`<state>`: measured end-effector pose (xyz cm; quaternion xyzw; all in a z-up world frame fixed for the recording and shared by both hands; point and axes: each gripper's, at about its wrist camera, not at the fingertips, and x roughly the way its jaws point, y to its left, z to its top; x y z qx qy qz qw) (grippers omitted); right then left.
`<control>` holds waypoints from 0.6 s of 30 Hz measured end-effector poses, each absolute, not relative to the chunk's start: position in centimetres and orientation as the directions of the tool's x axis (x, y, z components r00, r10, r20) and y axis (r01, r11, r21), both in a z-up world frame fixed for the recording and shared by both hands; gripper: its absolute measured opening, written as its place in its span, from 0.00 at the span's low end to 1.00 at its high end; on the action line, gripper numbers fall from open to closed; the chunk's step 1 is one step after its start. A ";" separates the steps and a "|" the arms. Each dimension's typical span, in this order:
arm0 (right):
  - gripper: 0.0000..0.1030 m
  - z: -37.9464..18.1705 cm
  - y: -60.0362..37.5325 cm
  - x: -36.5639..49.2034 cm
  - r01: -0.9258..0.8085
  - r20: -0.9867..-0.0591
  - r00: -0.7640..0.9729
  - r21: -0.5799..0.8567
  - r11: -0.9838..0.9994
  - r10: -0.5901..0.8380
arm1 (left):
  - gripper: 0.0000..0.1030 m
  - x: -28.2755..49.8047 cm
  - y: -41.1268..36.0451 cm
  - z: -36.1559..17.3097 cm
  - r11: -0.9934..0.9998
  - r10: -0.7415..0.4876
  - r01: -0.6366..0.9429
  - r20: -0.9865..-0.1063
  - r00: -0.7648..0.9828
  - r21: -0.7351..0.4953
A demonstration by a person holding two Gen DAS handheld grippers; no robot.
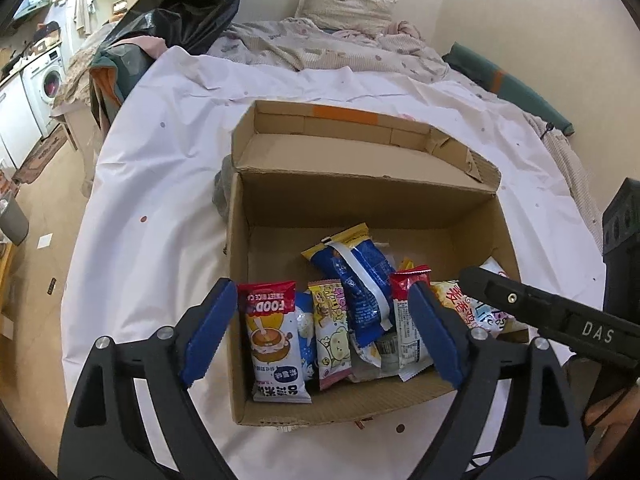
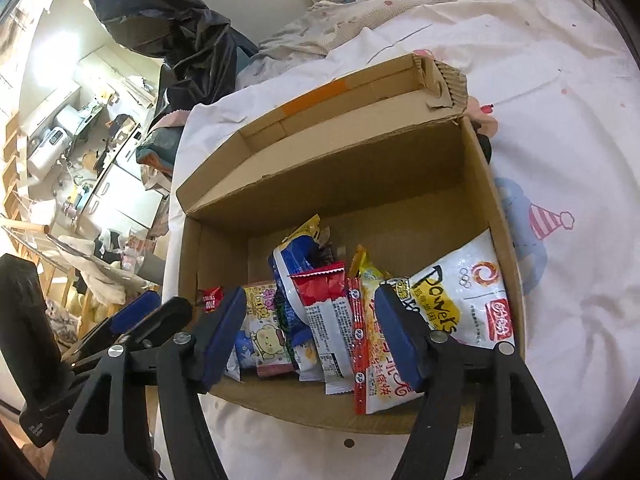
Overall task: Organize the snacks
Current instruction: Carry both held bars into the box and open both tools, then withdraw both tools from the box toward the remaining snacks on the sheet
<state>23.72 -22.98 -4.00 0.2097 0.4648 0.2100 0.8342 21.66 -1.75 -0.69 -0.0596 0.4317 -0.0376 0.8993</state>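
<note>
A rumpled quilt (image 1: 336, 46) and pillow (image 1: 348, 6) — beside them, a black plastic bag (image 1: 192, 4).

Both wrist cams look steeply down from close above the near rim of the cardboard box (image 1: 472, 208). Left cam faces it square-on, bed and pillow (image 1: 344, 4) beyond. Right cam sits further right, rolled, kitchen at left. Shared: the box (image 2: 400, 168) interior, snack packets (image 2: 320, 320), black bag.

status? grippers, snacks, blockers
Left gripper open, right gripper open, both empty over the box. Snack packets stacked at its near end. Nothing in the way.
</note>
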 end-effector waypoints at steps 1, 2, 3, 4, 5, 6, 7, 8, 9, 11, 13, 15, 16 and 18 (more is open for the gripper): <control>0.67 -3.9 -23.0 23.6 -0.154 -0.687 0.481 0.544 0.825 0.544 | 0.83 21.5 -1.6 -0.6 0.990 -0.112 0.008 -0.769 0.630 -0.138; 0.67 -3.8 -23.1 23.5 -0.154 -0.686 0.484 0.544 0.825 0.542 | 0.83 21.3 -1.3 -0.6 0.990 -0.110 0.002 -0.767 0.632 -0.140; 0.68 -3.7 -23.2 23.3 -0.155 -0.683 0.489 0.544 0.825 0.542 | 0.83 21.1 -1.1 -0.6 0.990 -0.107 -0.007 -0.766 0.634 -0.144; 0.68 -3.5 -23.3 23.1 -0.157 -0.679 0.495 0.544 0.824 0.542 | 0.83 20.9 -0.8 -0.6 0.988 -0.106 -0.016 -0.764 0.636 -0.151; 0.70 -3.4 -23.4 22.9 -0.157 -0.676 0.500 0.543 0.825 0.541 | 0.83 20.7 -0.5 -0.6 0.988 -0.101 -0.026 -0.763 0.639 -0.153; 0.71 -3.2 -23.6 22.5 -0.156 -0.672 0.509 0.542 0.826 0.538 | 0.83 20.5 -0.3 -0.6 0.988 -0.093 -0.034 -0.762 0.641 -0.150; 0.72 -3.1 -23.7 22.2 -0.155 -0.670 0.513 0.543 0.825 0.537 | 0.83 20.3 -0.2 -0.6 0.988 -0.087 -0.040 -0.760 0.644 -0.146; 0.73 -3.0 -23.8 21.9 -0.153 -0.666 0.518 0.545 0.825 0.536 | 0.83 20.0 0.0 -0.6 0.989 -0.075 -0.049 -0.759 0.646 -0.140; 0.74 -2.9 -24.0 21.5 -0.149 -0.665 0.522 0.546 0.824 0.535 | 0.83 19.8 0.2 -0.6 0.989 -0.070 -0.054 -0.759 0.647 -0.137; 0.75 -2.8 -24.2 20.9 -0.146 -0.664 0.525 0.546 0.825 0.532 | 0.83 19.3 0.5 -0.5 0.988 -0.071 -0.059 -0.757 0.650 -0.143; 0.78 -2.6 -24.3 20.1 -0.142 -0.665 0.530 0.542 0.828 0.526 | 0.83 18.7 0.9 -0.5 0.986 -0.068 -0.070 -0.757 0.650 -0.149; 0.82 -2.5 -24.4 19.2 -0.139 -0.666 0.535 0.538 0.831 0.520 | 0.83 18.0 1.2 -0.7 0.983 -0.077 -0.080 -0.763 0.641 -0.166; 0.82 -2.4 -24.5 18.8 -0.137 -0.668 0.535 0.536 0.833 0.518 | 0.84 17.7 1.4 -0.8 0.981 -0.081 -0.085 -0.767 0.636 -0.174; 0.83 -2.6 -24.7 17.9 -0.130 -0.672 0.531 0.538 0.833 0.517 | 0.91 17.1 1.6 -1.1 0.979 -0.078 -0.101 -0.778 0.624 -0.179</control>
